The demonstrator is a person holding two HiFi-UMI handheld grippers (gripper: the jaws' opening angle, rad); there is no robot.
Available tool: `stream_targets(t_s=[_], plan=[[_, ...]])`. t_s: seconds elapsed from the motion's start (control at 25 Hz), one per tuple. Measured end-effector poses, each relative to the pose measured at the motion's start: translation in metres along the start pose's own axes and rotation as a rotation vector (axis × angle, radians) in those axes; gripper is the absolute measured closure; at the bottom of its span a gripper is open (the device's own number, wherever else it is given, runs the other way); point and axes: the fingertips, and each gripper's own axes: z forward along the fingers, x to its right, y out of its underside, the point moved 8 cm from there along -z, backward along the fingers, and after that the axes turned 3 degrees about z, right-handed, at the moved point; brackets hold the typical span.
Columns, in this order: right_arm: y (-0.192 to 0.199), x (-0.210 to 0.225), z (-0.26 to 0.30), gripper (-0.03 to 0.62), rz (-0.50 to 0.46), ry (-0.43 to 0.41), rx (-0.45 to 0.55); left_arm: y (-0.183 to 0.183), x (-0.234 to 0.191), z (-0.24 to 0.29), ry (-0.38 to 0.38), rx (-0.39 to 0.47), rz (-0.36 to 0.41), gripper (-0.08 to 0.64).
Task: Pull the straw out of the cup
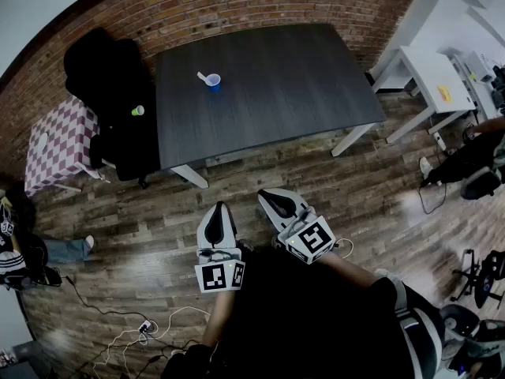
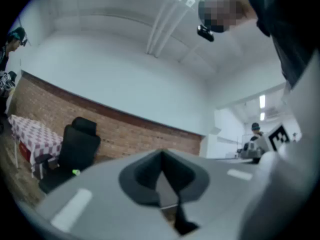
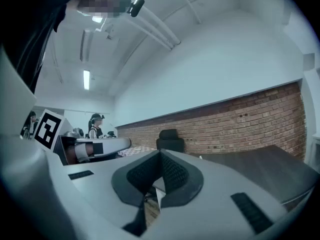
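A small blue cup [image 1: 214,84] stands on the far left part of the dark table [image 1: 276,93], with a white straw [image 1: 203,76] leaning out of it to the left. Both grippers hang over the wooden floor, well short of the table's near edge. My left gripper [image 1: 218,208] is shut with nothing between its pads [image 2: 161,159]. My right gripper [image 1: 270,198] is beside it, also shut and empty [image 3: 160,158]. Neither gripper view shows the cup clearly.
A black chair [image 1: 106,77] with a green cup [image 1: 138,110] on it stands left of the table, and a checkered small table [image 1: 57,144] sits further left. A white desk [image 1: 426,81] is at the right. People sit at the frame's edges. Cables [image 1: 142,326] lie on the floor.
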Motion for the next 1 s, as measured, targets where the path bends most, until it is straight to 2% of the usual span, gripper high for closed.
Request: stream_targets(t_s=[0.72, 1.0], plan=[[-0.002, 0.014, -0.011, 0.588, 0.016, -0.025, 0.020, 0.004, 0.017, 0.009, -0.011, -0.012, 0.006, 0.555], [0.006, 0.036, -0.028, 0.588, 0.030, -0.042, 0.020, 0.007, 0.034, 0.011, -0.057, -0.002, 0.024, 0.555]])
